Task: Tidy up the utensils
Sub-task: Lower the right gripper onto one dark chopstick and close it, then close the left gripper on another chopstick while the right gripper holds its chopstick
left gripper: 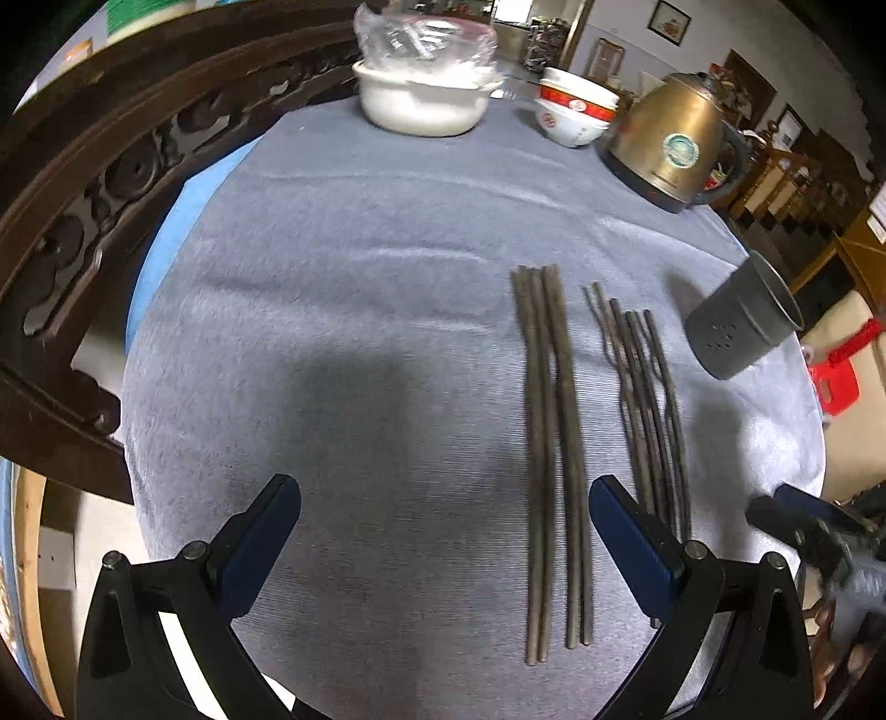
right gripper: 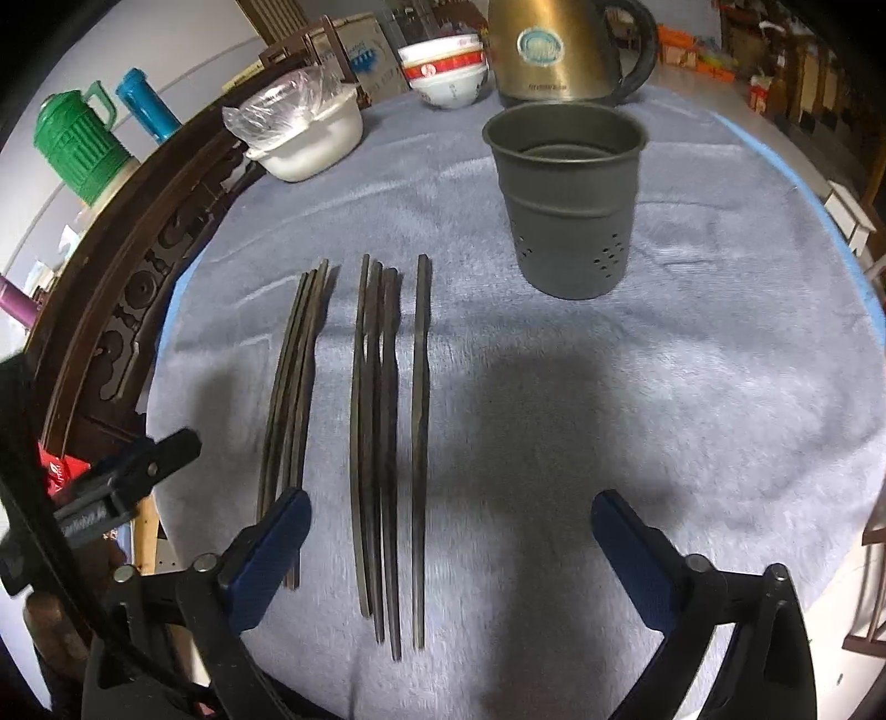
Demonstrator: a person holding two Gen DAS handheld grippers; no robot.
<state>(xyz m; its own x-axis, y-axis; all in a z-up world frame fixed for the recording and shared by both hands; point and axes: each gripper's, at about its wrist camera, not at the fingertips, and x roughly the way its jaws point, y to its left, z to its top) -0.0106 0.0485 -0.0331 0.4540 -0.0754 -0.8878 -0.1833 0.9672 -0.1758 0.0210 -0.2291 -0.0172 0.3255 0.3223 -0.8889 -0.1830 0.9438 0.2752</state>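
Dark chopsticks lie in two lengthwise groups on the grey cloth [left gripper: 343,310]. In the left wrist view the thicker group [left gripper: 554,443] runs between my left gripper's [left gripper: 443,493] open fingers, close to the right one, with the thinner group [left gripper: 648,399] just outside it. In the right wrist view the left group [right gripper: 293,399] passes under the left finger of my right gripper [right gripper: 451,501]. The middle group [right gripper: 376,415] and a single chopstick [right gripper: 421,415] lie between its open fingers. Neither gripper holds anything. A grey perforated holder cup [right gripper: 565,205] stands upright beyond the chopsticks.
At the table's far side stand a white pot covered with plastic film [right gripper: 310,138], stacked red-and-white bowls [right gripper: 448,72] and a brass-coloured kettle [right gripper: 554,50]. A carved dark wooden chair back [left gripper: 111,183] curves along the left edge. Green [right gripper: 77,149] and blue [right gripper: 144,105] jugs stand behind it.
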